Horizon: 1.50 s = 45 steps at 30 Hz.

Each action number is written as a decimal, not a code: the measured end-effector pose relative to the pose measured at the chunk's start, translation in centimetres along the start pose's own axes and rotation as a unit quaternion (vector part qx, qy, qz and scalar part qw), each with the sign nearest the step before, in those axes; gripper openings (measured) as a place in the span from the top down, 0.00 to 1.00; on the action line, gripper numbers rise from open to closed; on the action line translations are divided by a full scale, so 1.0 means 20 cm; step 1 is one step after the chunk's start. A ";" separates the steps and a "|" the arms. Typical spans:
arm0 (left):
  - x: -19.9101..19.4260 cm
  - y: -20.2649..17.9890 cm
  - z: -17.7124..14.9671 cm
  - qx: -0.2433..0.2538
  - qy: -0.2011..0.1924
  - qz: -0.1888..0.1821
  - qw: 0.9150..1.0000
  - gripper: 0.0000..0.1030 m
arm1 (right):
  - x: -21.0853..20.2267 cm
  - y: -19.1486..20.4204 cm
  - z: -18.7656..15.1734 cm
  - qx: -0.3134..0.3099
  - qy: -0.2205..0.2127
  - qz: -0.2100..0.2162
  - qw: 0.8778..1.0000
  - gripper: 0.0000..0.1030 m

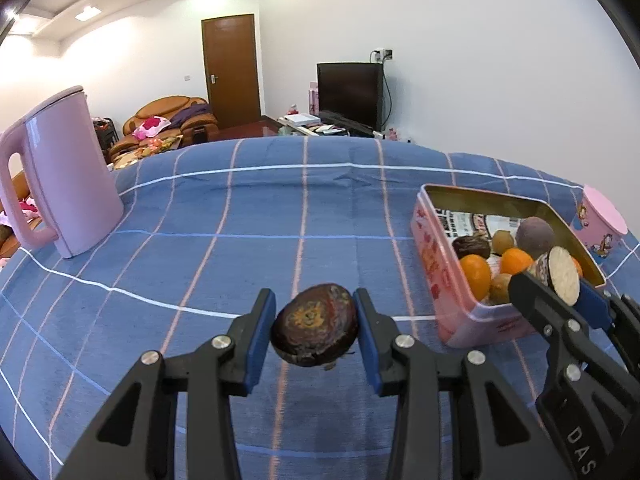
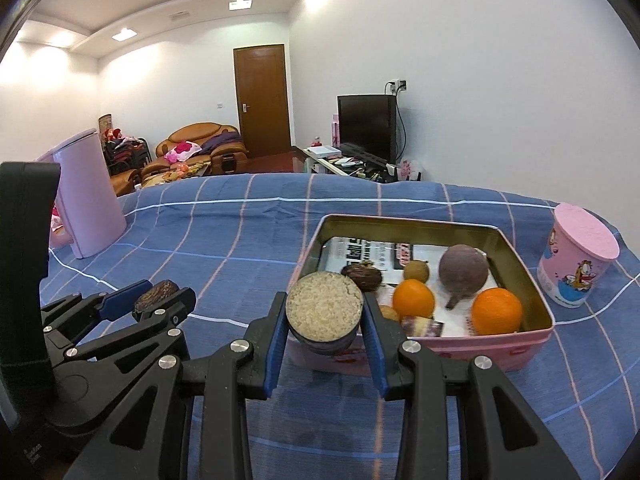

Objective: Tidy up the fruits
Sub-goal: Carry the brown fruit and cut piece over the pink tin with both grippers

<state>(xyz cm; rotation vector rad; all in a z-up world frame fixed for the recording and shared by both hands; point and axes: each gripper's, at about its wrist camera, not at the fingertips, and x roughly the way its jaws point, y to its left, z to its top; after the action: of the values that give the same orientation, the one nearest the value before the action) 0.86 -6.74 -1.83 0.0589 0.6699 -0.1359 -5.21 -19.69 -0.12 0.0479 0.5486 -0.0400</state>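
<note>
A pink kettle (image 1: 68, 176) stands near the left edge of the blue checked table (image 1: 260, 208). The left gripper (image 1: 316, 320) clamps a dark wrinkled fruit (image 1: 315, 325) above the cloth. The right gripper (image 2: 324, 320) clamps a cut fruit piece (image 2: 325, 312) at the near rim of the pink tin (image 2: 532, 344), which holds oranges (image 2: 497, 311). A pink cup (image 2: 576, 256) stands near the right edge.
</note>
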 end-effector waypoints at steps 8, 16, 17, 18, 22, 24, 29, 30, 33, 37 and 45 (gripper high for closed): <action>-0.01 -0.12 0.00 0.006 0.001 -0.015 1.000 0.60 | -0.02 -0.10 0.00 -0.001 -0.003 -0.010 1.000 0.63; -0.02 -0.23 0.00 0.016 -0.003 -0.029 0.999 0.60 | -0.04 -0.24 -0.01 0.008 -0.004 -0.025 1.000 0.63; -0.02 -0.25 0.00 0.019 -0.004 -0.032 0.999 0.60 | -0.04 -0.25 -0.01 0.008 -0.005 -0.028 1.000 0.63; -0.02 -0.27 0.00 0.021 -0.004 -0.035 0.999 0.60 | -0.05 -0.27 -0.01 0.007 -0.005 -0.031 0.999 0.63; -0.02 -0.30 0.01 0.021 -0.006 -0.016 1.000 0.60 | -0.05 -0.34 0.00 0.014 -0.006 -0.041 0.999 0.63; -0.01 -0.29 0.01 0.011 -0.003 -0.022 1.000 0.60 | -0.06 -0.37 -0.01 0.017 -0.006 -0.045 0.999 0.64; -0.05 -0.27 0.01 0.000 -0.018 -0.021 1.000 0.60 | -0.07 -0.42 -0.01 0.024 -0.006 -0.049 0.998 0.64; -0.05 -0.27 0.01 0.000 -0.023 -0.018 1.000 0.60 | -0.07 -0.43 -0.01 0.025 -0.006 -0.050 0.998 0.64; -0.09 -0.28 0.01 0.008 -0.042 -0.009 0.999 0.60 | -0.07 -0.45 -0.01 0.026 -0.007 -0.052 0.998 0.64; -0.12 -0.31 0.02 0.013 -0.062 -0.011 0.998 0.60 | -0.09 -0.47 -0.01 0.026 -0.011 -0.058 0.998 0.64; -0.11 -0.44 0.06 0.029 -0.060 -0.062 0.996 0.60 | -0.10 -0.54 0.00 0.039 -0.015 -0.070 0.997 0.64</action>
<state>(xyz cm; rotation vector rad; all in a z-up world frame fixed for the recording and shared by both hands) -1.43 -15.26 0.35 0.0645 0.5487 -0.2764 -7.42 -30.36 0.53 0.0842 0.5192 -0.1979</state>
